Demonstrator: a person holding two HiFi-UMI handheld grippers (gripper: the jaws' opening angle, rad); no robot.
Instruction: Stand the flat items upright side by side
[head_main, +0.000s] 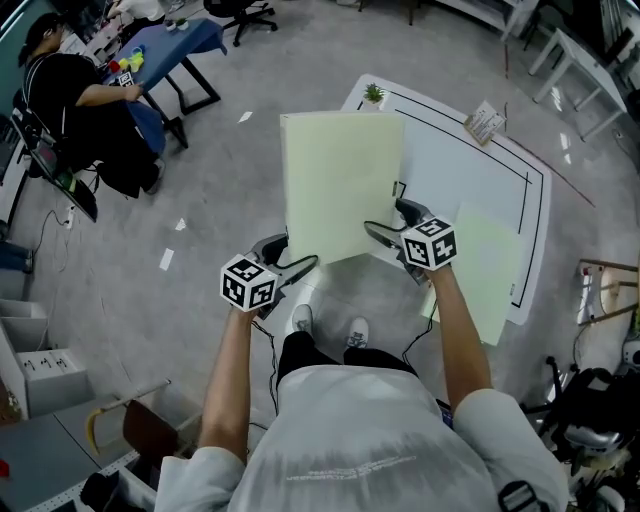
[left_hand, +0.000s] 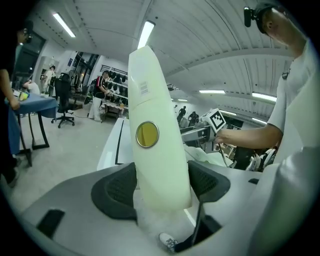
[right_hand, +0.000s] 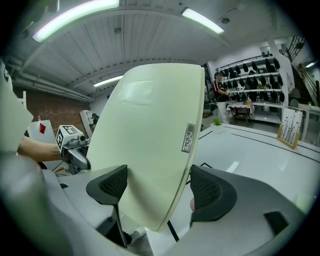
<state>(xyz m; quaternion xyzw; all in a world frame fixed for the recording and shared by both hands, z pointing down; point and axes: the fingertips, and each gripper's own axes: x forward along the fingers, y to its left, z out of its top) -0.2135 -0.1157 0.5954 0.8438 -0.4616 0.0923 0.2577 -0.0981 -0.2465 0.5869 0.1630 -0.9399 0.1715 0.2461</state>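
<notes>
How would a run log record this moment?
held: pale green binder, clear of white table | left gripper: gripping it | right gripper: gripping it | second binder: flat on table

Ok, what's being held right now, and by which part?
The pale green folder: the left gripper grips its bottom left corner, the right gripper its bottom right corner.

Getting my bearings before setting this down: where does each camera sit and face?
Head view: on the person's head, steeply down at the pale green binder and the table; forearms, torso, left gripper, right gripper.
Left gripper view: on that gripper, along its jaws at the binder's spine; right forearm shows.
Right gripper view: on that gripper, at the binder's face; left hand shows.
Shared: all see the binder; gripper views see each other's gripper.
</notes>
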